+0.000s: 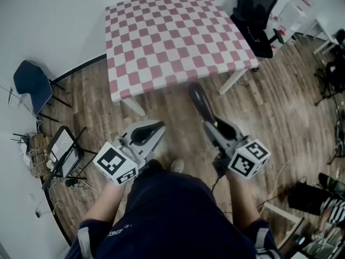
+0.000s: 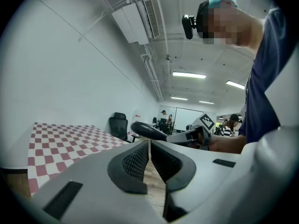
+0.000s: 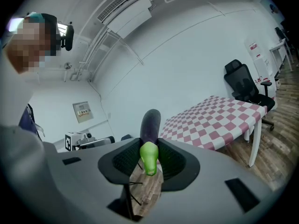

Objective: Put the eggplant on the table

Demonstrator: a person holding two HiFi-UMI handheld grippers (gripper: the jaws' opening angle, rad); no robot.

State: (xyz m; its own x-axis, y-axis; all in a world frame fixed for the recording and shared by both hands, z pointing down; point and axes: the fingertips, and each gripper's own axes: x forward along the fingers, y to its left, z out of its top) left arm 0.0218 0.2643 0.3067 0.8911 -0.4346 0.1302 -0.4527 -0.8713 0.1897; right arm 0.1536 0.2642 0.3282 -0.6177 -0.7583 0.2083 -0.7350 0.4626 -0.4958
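A dark purple eggplant [image 1: 200,103] with a green stem end [image 3: 149,157] juts forward from my right gripper [image 1: 212,125], whose pads are shut on it near the stem. The eggplant [image 3: 151,123] points up and away towards the table [image 1: 161,36], which wears a pink-and-white checked cloth. The eggplant hangs above the wooden floor just short of the table's near edge. My left gripper [image 1: 155,128] is level with the right one, shut with nothing between its pads [image 2: 136,161]. Past its own jaws, the left gripper view shows the eggplant [image 2: 147,130] and the right gripper [image 2: 174,136].
A black office chair [image 1: 256,15] stands at the table's right corner. A blue chair [image 1: 29,82] and a stand with cables [image 1: 62,152] are on the left floor. White furniture [image 1: 318,28] and bags [image 1: 310,198] lie to the right. The person's legs fill the bottom.
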